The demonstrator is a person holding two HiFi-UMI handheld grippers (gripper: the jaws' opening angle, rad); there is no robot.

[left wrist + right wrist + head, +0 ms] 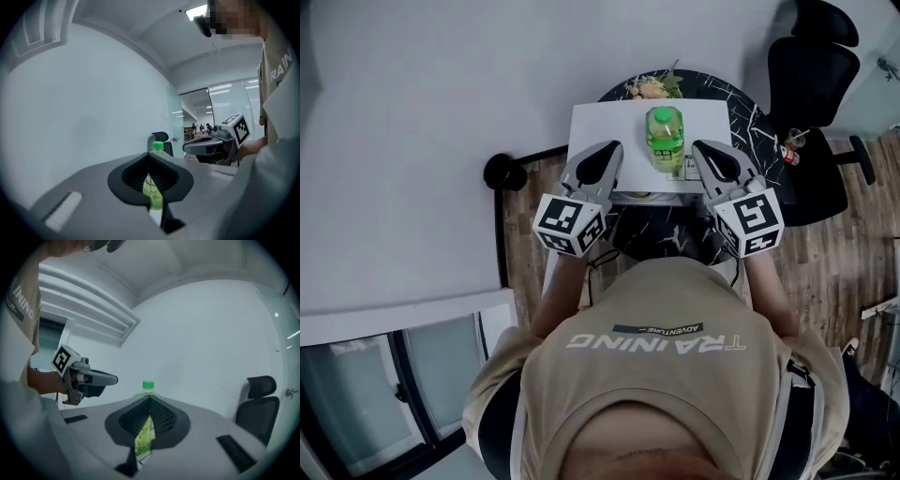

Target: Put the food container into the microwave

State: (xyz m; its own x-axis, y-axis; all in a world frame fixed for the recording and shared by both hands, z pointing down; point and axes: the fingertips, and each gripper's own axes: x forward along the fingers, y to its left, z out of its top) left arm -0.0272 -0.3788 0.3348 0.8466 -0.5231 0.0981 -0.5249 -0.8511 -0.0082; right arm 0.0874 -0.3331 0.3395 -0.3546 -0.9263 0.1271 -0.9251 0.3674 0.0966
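A food container (653,88) with greens sits at the far edge of the dark round table (741,105), just behind the flat white top of the microwave (600,127). A green bottle (665,139) stands on that white top. My left gripper (614,148) hovers left of the bottle and my right gripper (698,148) hovers right of it, both shut and empty. Through the closed left gripper (150,157) only the bottle's cap (158,146) and a strip of its label show. The right gripper (149,399) shows the same, with the bottle's cap (148,385) above its jaws.
A black office chair (811,70) stands right of the table, with small items (789,150) on the table's right edge. A white wall fills the left side, and a black round object (504,172) sits at its foot. The floor is wood (844,253).
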